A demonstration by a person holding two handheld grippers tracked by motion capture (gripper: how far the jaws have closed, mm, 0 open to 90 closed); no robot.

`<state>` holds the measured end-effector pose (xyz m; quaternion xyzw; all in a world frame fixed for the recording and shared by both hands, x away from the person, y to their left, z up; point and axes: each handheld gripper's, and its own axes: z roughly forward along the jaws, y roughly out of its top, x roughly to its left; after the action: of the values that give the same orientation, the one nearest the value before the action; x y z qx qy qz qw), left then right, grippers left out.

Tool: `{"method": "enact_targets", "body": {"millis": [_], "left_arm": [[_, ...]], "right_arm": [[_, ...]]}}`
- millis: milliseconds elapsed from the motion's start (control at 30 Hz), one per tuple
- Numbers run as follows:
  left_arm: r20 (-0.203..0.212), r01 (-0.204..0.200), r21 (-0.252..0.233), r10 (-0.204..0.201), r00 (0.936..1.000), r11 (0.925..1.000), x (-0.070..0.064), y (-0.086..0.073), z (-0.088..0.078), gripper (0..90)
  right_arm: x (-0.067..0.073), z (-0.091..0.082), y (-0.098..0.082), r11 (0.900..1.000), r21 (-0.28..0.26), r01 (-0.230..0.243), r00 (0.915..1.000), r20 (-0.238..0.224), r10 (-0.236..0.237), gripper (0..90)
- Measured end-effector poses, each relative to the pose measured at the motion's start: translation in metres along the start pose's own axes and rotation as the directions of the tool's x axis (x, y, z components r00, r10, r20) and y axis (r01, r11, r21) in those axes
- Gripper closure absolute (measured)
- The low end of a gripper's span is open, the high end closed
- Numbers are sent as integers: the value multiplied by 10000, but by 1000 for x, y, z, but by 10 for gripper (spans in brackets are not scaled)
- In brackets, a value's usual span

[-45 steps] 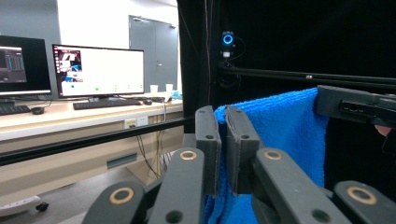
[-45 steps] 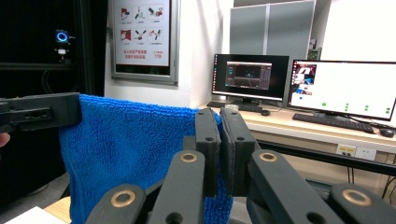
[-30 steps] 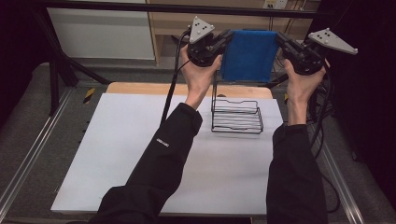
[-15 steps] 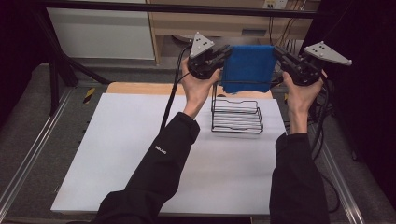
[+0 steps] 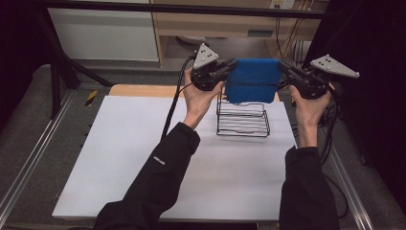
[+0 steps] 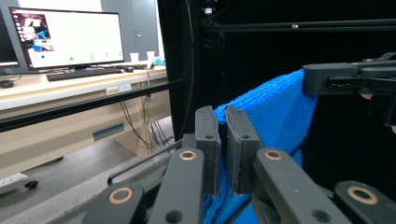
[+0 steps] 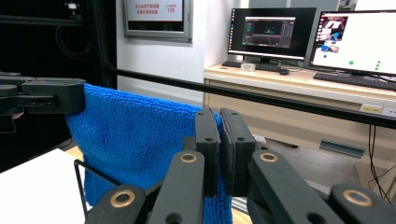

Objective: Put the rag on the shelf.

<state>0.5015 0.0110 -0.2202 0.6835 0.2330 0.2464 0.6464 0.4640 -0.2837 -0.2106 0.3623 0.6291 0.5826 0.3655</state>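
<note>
A blue towel (image 5: 253, 80) hangs stretched between the two grippers, directly above the far edge of a black wire rack (image 5: 242, 117), its lower hem reaching down to the rack's top wire. The left gripper (image 5: 230, 65) pinches the towel's upper corner on the rack's left side, jaws clamped tight on the cloth as the left gripper view shows the blue towel (image 6: 275, 116) squeezed between them. The right gripper (image 5: 285, 68) clenches the opposite upper corner on the rack's right side, and in the right gripper view the towel (image 7: 135, 135) spreads flat away from its closed jaws toward the other gripper (image 7: 70, 95). The rack stands on a white table (image 5: 143, 158), toward its far right part, and both black-sleeved forearms reach past the rack's sides from the near edge
</note>
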Motion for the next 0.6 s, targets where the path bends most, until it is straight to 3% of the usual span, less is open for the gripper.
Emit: {"method": "enact_targets", "body": {"millis": [600], "left_arm": [[460, 49, 943, -93, 9989, 9955, -10, -7, -12, 837]], "right_arm": [[3, -16, -10, 9979, 644, 14, 9988, -482, 17, 866]]}}
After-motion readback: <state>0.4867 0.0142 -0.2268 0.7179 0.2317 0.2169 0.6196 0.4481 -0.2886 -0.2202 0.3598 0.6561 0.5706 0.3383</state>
